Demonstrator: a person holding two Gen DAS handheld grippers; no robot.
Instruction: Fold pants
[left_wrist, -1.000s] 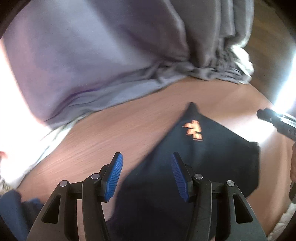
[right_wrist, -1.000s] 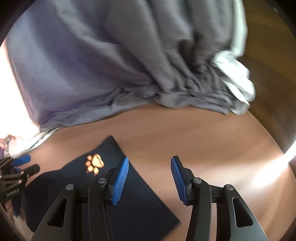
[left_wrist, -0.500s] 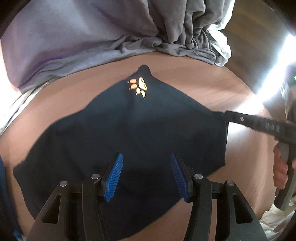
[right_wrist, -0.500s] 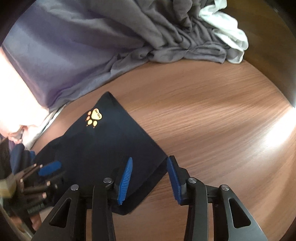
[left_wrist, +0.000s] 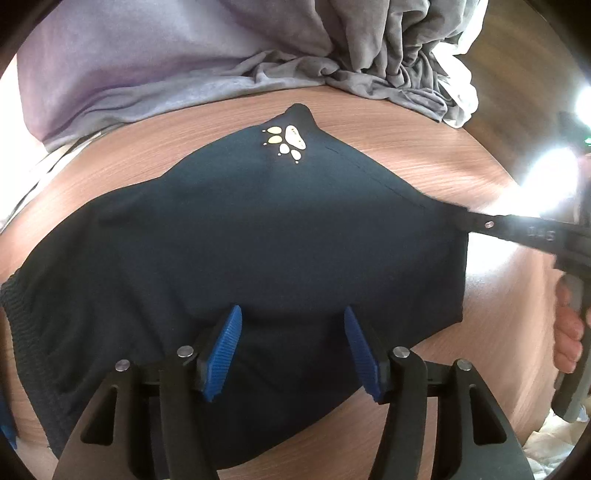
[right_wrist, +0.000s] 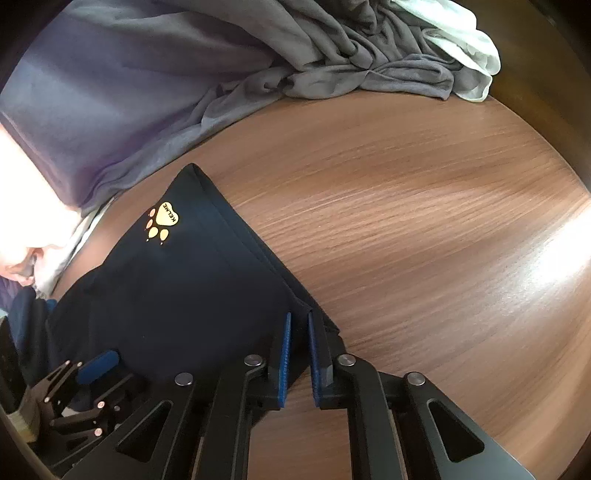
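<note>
The dark navy pants (left_wrist: 258, 236) lie spread flat on the wooden table (right_wrist: 424, 221), with a yellow paw print (left_wrist: 286, 142) near the corner that points toward twelve o'clock in the left wrist view. The left gripper (left_wrist: 291, 350) tilts steeply down over the near part of the cloth, at six o'clock in its own view; its jaws stand about half apart and are opening, the blue pads (left_wrist: 227, 350) hovering over the fabric without pinching it. The right gripper (right_wrist: 297, 360) also points steeply down, at the pants' edge toward three o'clock in the left view, where its black body reaches in from the frame's rim with a person's hand (left_wrist: 569, 332) behind it. Its jaws are closed narrow on the hem of the pants. A heap of grey cloth (right_wrist: 184, 74) and a white cloth (right_wrist: 469, 48) lie along the table's far side, from ten to one o'clock.
</note>
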